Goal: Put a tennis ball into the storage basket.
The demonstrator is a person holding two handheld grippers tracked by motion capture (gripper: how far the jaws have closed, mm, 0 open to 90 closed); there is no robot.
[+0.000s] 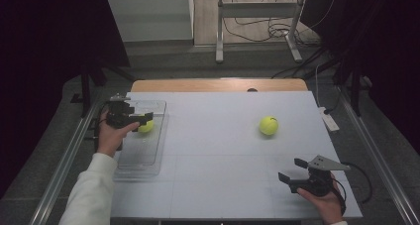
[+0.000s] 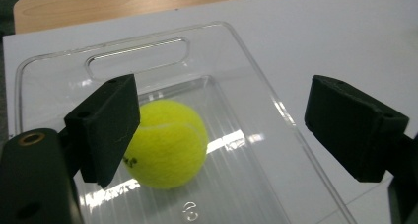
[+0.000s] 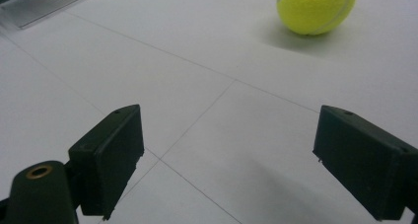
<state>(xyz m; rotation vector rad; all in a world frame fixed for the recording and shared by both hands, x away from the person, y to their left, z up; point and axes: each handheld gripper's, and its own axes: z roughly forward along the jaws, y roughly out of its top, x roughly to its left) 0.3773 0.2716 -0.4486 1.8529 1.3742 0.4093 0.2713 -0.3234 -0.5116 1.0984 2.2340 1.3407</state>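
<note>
One yellow tennis ball (image 1: pixel 146 126) (image 2: pixel 167 145) lies inside a clear plastic tray (image 1: pixel 143 158) (image 2: pixel 138 54) at the table's left. My left gripper (image 1: pixel 143 118) (image 2: pixel 222 110) hovers just above that ball, jaws open and apart from it. The ball sits low behind the left jaw. A second tennis ball (image 1: pixel 268 125) (image 3: pixel 318 7) rests on the white table, right of centre. My right gripper (image 1: pixel 292 169) (image 3: pixel 226 135) is held low near the front right corner, open, with bare table between its jaws and the second ball well ahead of it.
The white table (image 1: pixel 223 150) has thin grid lines. Its far wooden edge (image 1: pixel 218 84) runs behind the tray. A white power strip (image 1: pixel 329 120) lies off the right edge. A metal frame (image 1: pixel 257 31) and cables are on the floor beyond.
</note>
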